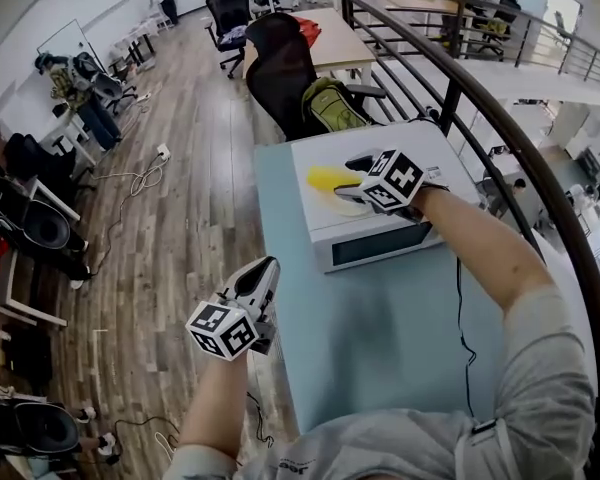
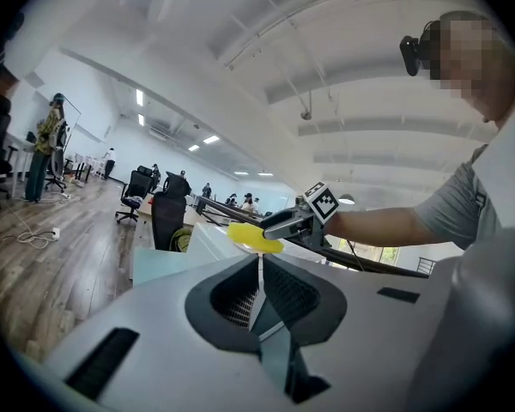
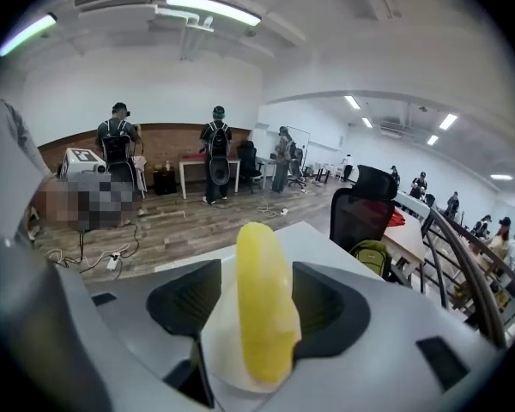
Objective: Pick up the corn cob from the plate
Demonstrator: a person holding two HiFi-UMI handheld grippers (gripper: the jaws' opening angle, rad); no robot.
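- My right tongs [image 1: 352, 179] stand wide astride the corn cob [image 1: 330, 177] on its plate [image 3: 218, 354], mid-frame; the pads seemingly sit clear.
- I should close evenly across its middle.
- Left tongs [image 1: 268, 268], lower left: closed, empty.

Pale blue table [image 1: 380, 348], white microwave oven [image 1: 380, 245] on its far end, dark door window facing the near side. Black office chair [image 1: 280, 78] just beyond the table; green backpack [image 1: 332, 106] against it. Curved black railing [image 1: 500, 128] along the right. Wood-plank floor [image 1: 180, 228] on the left, with a power strip [image 1: 163, 152] and a loose pale cable [image 1: 135, 181]. Wooden desk [image 1: 335, 43] farther back.
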